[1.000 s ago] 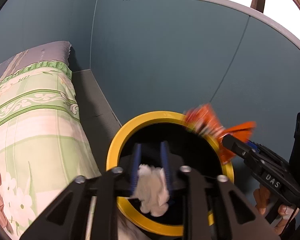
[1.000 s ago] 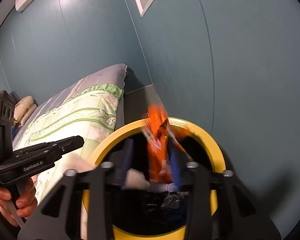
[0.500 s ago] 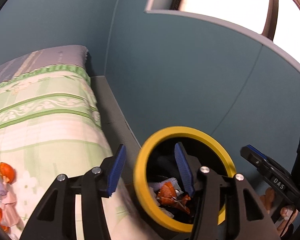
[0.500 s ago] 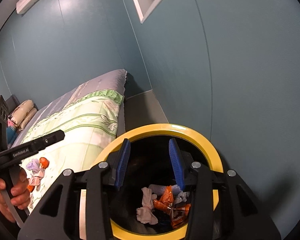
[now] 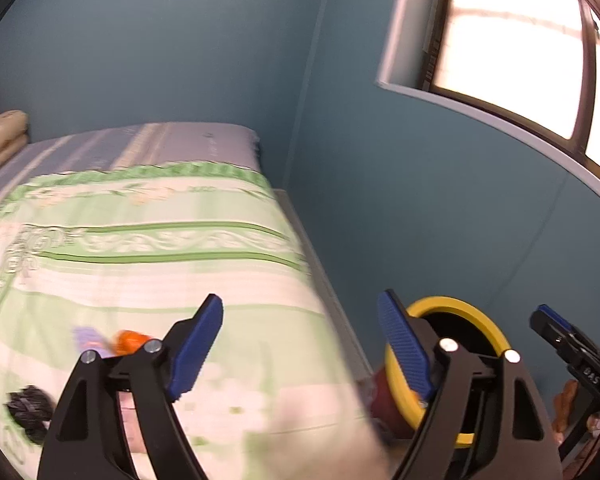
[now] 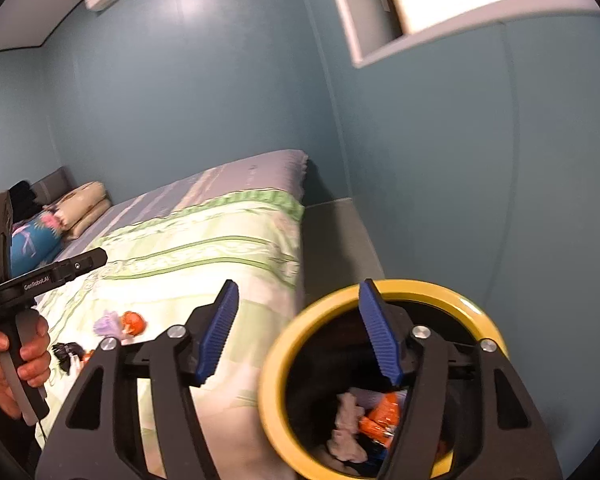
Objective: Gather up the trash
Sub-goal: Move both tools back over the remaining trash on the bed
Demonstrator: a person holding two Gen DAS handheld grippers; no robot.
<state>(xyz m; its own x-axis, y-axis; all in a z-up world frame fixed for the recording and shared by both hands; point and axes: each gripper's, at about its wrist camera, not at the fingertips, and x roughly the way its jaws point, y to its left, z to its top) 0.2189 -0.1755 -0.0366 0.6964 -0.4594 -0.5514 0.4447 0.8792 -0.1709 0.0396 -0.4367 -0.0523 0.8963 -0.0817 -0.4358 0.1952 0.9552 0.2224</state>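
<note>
A black bin with a yellow rim [image 6: 456, 292] stands between the bed and the blue wall; it also shows in the left wrist view [image 5: 476, 316]. Inside lie a white tissue [image 6: 346, 432] and an orange wrapper [image 6: 380, 418]. My right gripper [image 6: 300, 336] is open and empty, its right finger over the bin's rim. My left gripper [image 5: 300, 346] is open and empty above the bed's edge, left of the bin. On the bed lie an orange and purple piece [image 6: 122, 323] and a black crumpled piece [image 6: 66, 352]; both show blurred in the left wrist view, the orange one [image 5: 130, 340] and the black one [image 5: 28, 404].
The bed has a green floral cover [image 6: 204, 256] and pillows [image 6: 80, 208] at its head. A grey ledge [image 6: 336, 236] runs between bed and wall. A window [image 5: 512, 44] sits high on the wall. The left gripper's body and hand [image 6: 20, 308] show at the right view's left.
Both grippers let go of the tissue and the orange wrapper, which now lie in the bin. Both opened wide and swung left towards the bed.
</note>
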